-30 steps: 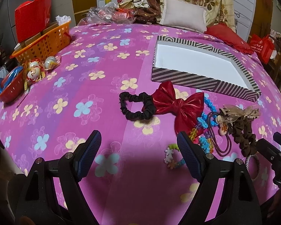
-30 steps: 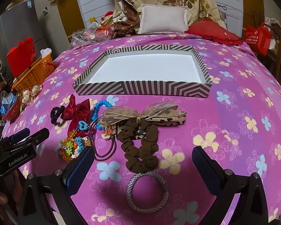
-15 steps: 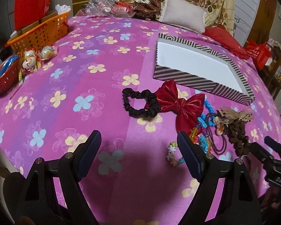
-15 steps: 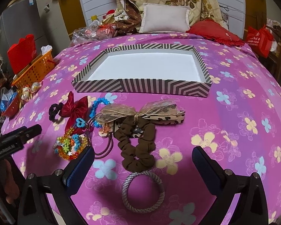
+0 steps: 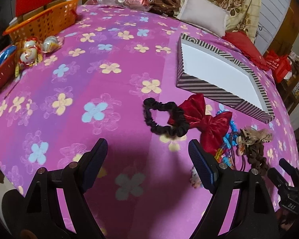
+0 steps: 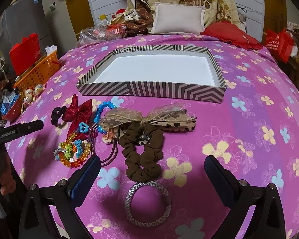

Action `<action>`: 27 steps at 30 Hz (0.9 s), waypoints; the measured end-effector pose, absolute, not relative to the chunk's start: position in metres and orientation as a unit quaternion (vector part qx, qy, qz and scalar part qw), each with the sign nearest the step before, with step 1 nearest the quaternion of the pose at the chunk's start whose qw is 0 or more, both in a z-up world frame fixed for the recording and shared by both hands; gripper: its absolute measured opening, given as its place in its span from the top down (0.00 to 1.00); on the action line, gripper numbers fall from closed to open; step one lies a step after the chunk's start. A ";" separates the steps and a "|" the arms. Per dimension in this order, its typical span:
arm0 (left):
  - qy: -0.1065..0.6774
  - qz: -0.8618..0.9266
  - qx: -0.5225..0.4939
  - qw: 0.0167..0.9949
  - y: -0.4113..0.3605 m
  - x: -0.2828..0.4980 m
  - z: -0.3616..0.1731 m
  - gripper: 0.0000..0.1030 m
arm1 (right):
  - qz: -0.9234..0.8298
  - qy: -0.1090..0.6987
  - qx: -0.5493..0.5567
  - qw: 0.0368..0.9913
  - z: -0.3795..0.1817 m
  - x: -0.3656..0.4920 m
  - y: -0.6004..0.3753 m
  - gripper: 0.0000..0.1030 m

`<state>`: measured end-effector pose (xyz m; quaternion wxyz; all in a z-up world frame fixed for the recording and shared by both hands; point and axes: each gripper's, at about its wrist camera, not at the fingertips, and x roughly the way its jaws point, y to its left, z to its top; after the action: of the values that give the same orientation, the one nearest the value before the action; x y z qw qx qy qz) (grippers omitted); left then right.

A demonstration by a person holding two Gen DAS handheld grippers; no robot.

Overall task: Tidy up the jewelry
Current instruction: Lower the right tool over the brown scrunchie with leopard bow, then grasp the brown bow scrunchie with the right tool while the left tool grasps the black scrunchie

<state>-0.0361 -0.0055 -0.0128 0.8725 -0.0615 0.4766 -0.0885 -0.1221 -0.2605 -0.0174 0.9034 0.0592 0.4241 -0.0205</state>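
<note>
A striped box with a white inside (image 6: 153, 90) (image 5: 213, 87) lies on the pink flowered cloth. In front of it lie a black scrunchie (image 5: 161, 119) joined to a red bow (image 5: 207, 122) (image 6: 79, 111), a beaded bracelet (image 6: 71, 153), blue beads (image 6: 101, 109), a brown scrunchie (image 6: 143, 155), a beige leopard bow (image 6: 149, 118) and a silver woven bangle (image 6: 148, 204). My left gripper (image 5: 147, 155) is open and empty, just short of the black scrunchie. My right gripper (image 6: 152, 171) is open and empty over the brown scrunchie and bangle.
An orange basket (image 5: 43, 22) (image 6: 39, 71), a red bowl (image 5: 1, 71) and wrapped ornaments (image 5: 29, 51) sit at the left edge. Pillows (image 6: 179, 19) and clutter line the far side. The cloth drops off at the near edge.
My left gripper has moved forward and lower toward the black scrunchie and red bow. My right gripper has shifted slightly forward over the brown scrunchie. Nothing was picked up.
</note>
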 end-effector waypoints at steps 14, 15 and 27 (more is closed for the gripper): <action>0.470 -0.109 0.009 0.876 -0.044 -0.015 -0.022 0.19 | 0.000 0.399 0.024 0.917 -0.007 -0.088 -0.272 0.00; 0.471 -0.108 0.010 0.875 -0.043 -0.013 -0.024 0.19 | 0.005 0.402 0.021 0.915 -0.008 -0.083 -0.270 0.01; 0.479 -0.111 0.017 0.870 -0.042 0.001 -0.036 0.20 | 0.016 0.443 0.025 0.896 -0.040 -0.055 -0.270 0.22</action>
<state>0.0007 -0.0423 -0.0358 0.8704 0.0173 0.4793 -0.1111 -0.0548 -0.2696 -0.0403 0.8960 0.0253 0.4430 0.0161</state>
